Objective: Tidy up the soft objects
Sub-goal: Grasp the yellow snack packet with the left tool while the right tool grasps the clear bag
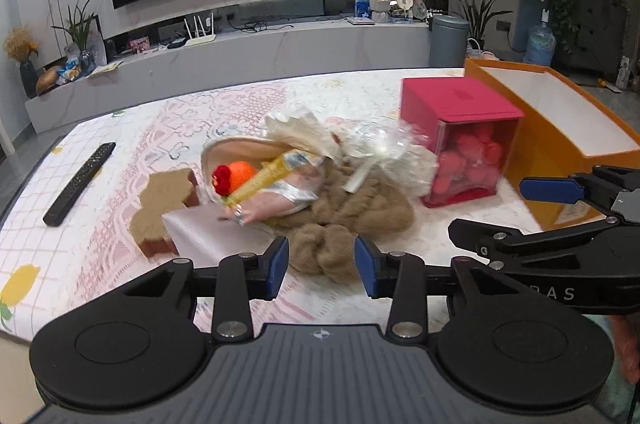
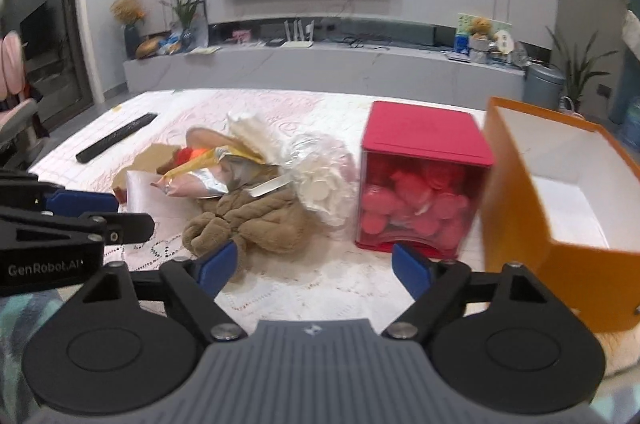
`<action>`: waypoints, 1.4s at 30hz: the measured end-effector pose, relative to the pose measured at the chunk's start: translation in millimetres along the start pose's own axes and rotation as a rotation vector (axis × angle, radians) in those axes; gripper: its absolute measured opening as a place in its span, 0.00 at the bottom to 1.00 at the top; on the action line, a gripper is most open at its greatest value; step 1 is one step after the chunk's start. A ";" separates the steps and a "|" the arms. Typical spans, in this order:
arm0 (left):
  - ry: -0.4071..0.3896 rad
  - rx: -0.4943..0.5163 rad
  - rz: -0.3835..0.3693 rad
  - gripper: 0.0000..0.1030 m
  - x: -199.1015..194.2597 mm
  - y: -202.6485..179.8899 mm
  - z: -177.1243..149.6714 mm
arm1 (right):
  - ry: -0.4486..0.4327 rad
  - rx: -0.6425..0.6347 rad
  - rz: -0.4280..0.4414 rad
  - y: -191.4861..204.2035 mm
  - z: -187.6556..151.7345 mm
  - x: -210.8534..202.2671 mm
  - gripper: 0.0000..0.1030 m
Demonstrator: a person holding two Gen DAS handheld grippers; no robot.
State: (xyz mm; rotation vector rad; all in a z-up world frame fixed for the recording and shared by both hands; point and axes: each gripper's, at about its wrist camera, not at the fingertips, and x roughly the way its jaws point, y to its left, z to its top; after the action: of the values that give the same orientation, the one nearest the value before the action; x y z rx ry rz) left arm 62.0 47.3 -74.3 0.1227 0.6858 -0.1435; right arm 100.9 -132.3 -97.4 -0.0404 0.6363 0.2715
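Note:
A brown plush cloth (image 1: 352,220) (image 2: 256,220) lies crumpled on the patterned tabletop, at the front of a pile. Behind it are a cream shell-shaped pouch (image 1: 240,151) holding an orange and red knitted piece (image 1: 232,175), a pink and silver packet (image 1: 280,201), and white fabric flowers in cellophane (image 1: 376,143) (image 2: 320,183). My left gripper (image 1: 322,266) is open, its blue pads on either side of the plush's near edge and clear of it. My right gripper (image 2: 316,266) stands open wider, nothing between its fingers; its left pad is close to the plush.
A red box (image 1: 464,111) (image 2: 424,139) with a clear front holds pink soft pieces. Right of it stands an open orange box (image 1: 560,143) (image 2: 520,224) with a white inside. A black remote (image 1: 80,183), a bear-shaped brown block (image 1: 164,207) and a white sheet (image 1: 200,232) lie left.

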 end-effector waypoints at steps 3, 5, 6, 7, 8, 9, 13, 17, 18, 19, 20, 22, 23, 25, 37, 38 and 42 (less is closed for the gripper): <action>-0.011 0.031 -0.007 0.47 11.9 7.5 6.7 | -0.007 -0.038 0.000 6.0 7.9 14.7 0.78; -0.024 0.063 -0.019 0.56 19.3 9.4 11.9 | -0.015 -0.061 -0.003 10.1 14.4 23.4 0.78; -0.028 0.081 -0.021 0.58 22.8 9.9 14.3 | -0.019 -0.074 -0.006 11.7 18.4 28.9 0.78; -0.030 0.101 -0.023 0.59 26.9 10.6 17.1 | -0.025 -0.085 -0.011 13.7 22.4 35.6 0.78; -0.029 0.117 -0.028 0.60 31.4 11.4 20.4 | -0.025 -0.096 -0.020 14.7 25.1 41.6 0.78; -0.031 0.133 -0.036 0.62 35.7 13.2 23.3 | -0.025 -0.108 -0.026 15.4 27.7 46.8 0.78; -0.035 0.221 -0.012 0.66 53.0 16.8 31.6 | -0.032 -0.127 -0.034 15.8 34.5 69.7 0.77; -0.016 0.263 -0.023 0.68 67.6 21.1 35.9 | -0.021 -0.139 -0.041 19.9 36.6 87.8 0.71; -0.012 0.273 -0.033 0.70 70.9 21.0 36.2 | -0.019 -0.144 -0.051 21.2 36.1 92.3 0.69; -0.011 0.287 -0.041 0.71 74.1 20.0 36.0 | -0.017 -0.143 -0.056 21.7 35.4 95.7 0.68; -0.014 0.304 -0.045 0.72 77.3 18.8 35.7 | -0.015 -0.139 -0.061 21.7 34.5 99.5 0.67; -0.017 0.326 -0.040 0.73 83.1 16.9 35.8 | -0.007 -0.129 -0.058 21.0 32.2 105.6 0.66; -0.018 0.333 -0.043 0.73 86.6 16.7 36.2 | -0.006 -0.126 -0.060 21.0 31.1 108.1 0.66; -0.015 0.341 -0.063 0.76 93.2 17.4 37.3 | -0.012 -0.141 -0.070 22.2 28.3 112.4 0.62; 0.045 0.299 -0.052 0.76 129.4 19.8 34.0 | 0.004 -0.133 -0.071 18.7 12.7 120.8 0.29; 0.044 0.286 -0.058 0.74 129.9 21.1 33.7 | 0.002 -0.136 -0.074 19.2 11.5 120.7 0.29; 0.046 0.223 -0.085 0.61 129.9 26.2 32.4 | -0.003 -0.141 -0.082 20.4 8.8 121.4 0.28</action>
State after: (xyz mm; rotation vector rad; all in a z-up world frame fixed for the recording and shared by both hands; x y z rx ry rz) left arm 186.0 56.0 -130.6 0.3119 0.7197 -0.2999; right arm 194.1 -82.6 -161.1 -0.2009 0.6105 0.2365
